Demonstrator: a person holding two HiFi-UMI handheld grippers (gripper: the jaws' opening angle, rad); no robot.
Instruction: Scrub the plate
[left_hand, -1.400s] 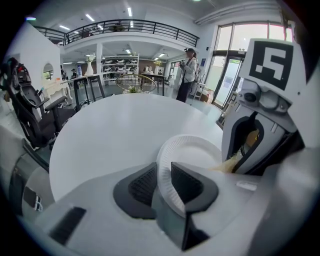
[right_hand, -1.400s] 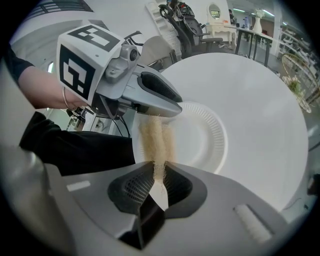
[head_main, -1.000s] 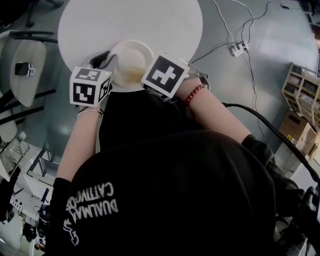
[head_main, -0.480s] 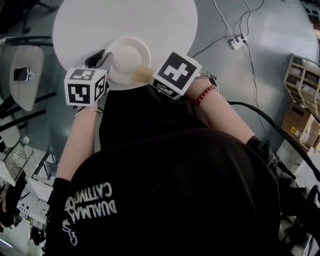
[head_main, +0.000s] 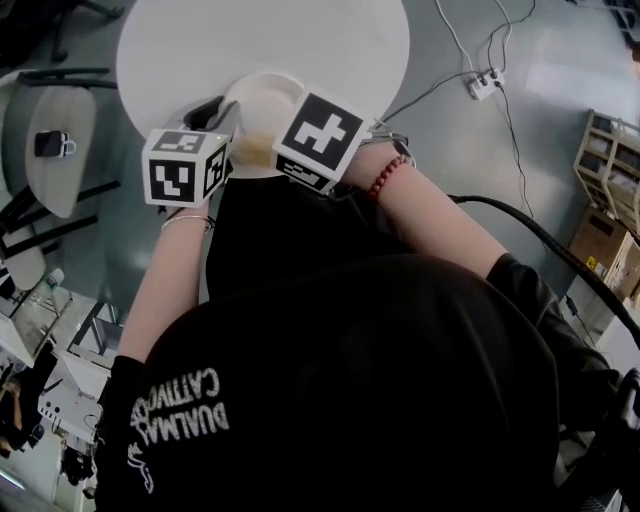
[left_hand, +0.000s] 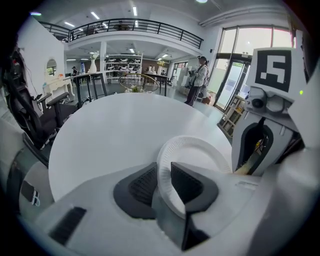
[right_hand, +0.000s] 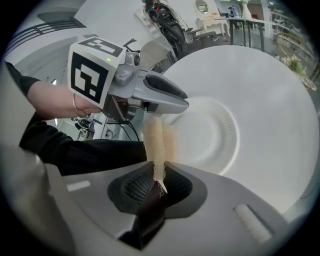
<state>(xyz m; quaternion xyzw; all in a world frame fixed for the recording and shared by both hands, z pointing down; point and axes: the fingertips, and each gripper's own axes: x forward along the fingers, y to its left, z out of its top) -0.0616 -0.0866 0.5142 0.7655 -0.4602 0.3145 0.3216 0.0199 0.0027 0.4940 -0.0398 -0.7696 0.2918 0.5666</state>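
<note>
The left tongs were pinching the near rim of the plate, a pad on either side of its fluted edge. That hold looked meant to anchor a light, paper-like dish so that it would not slide or spin under rubbing. The right tongs were pressed together on the lower end of a pale, fibrous scrubber. It stuck out well past the tips, so the soft material rather than the hard pads would meet the plate. Its free end lay over the plate's near side, just beside the spot where the left tongs gripped. It seemed to touch the surface, though contact could not be confirmed. Both tongs pointed steeply downward and sat close together, which suited one bracing while the other worked, and the scrubbing appeared to be under way rather than finished. The plate itself sat at the near edge of the round white counter, within easy reach of the person standing against it. Beyond the counter lay grey floor, with a power strip and its cables well apart from the work.
</note>
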